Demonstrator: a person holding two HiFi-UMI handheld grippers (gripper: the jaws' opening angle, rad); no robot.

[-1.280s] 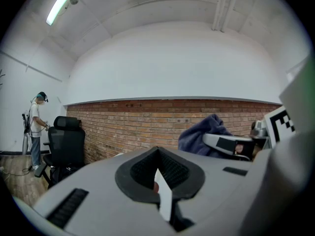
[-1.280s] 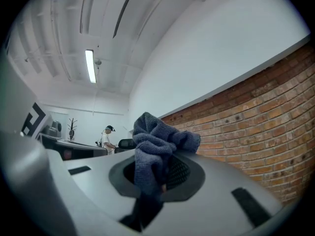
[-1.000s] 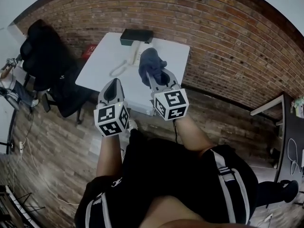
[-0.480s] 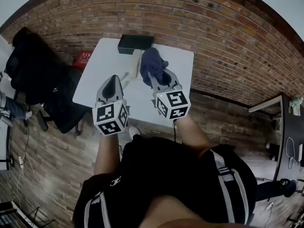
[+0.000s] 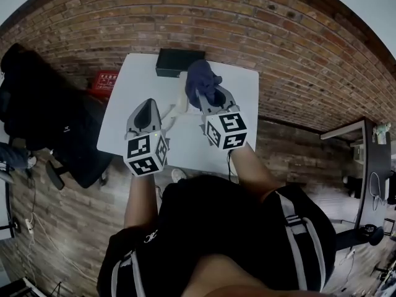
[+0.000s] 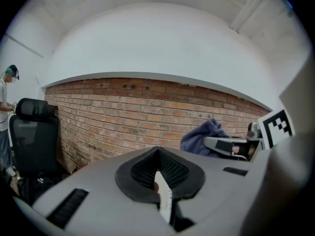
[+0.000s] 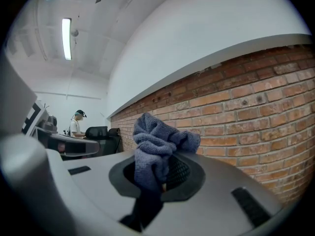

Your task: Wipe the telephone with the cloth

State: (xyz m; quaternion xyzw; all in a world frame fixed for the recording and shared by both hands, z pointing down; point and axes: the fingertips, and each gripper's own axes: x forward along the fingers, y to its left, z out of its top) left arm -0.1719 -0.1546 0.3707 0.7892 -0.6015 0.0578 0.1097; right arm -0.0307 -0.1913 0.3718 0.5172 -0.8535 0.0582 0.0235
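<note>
A black telephone base [image 5: 172,61] stands at the far edge of the white table [image 5: 241,122], and its white handset [image 5: 180,91] lies in front of it. My right gripper [image 5: 204,95] is shut on a bunched blue cloth [image 5: 201,78] [image 7: 157,141], held above the table just right of the handset. My left gripper [image 5: 147,107] hovers left of the handset, beside the white cord [image 5: 167,120]. In the left gripper view its jaws are shut, with a thin white strip [image 6: 164,196] in the slit that looks like the cord. The cloth [image 6: 204,135] also shows there.
A brick wall runs behind the table and brick paving lies around it. A black office chair [image 5: 37,104] and a red box [image 5: 105,79] stand to the left. Another desk [image 5: 349,135] is at the right. A person [image 7: 76,124] stands far off.
Both grippers have moved forward over the table. The cloth is now closer to the telephone base, and the left gripper has come up alongside the cord.
</note>
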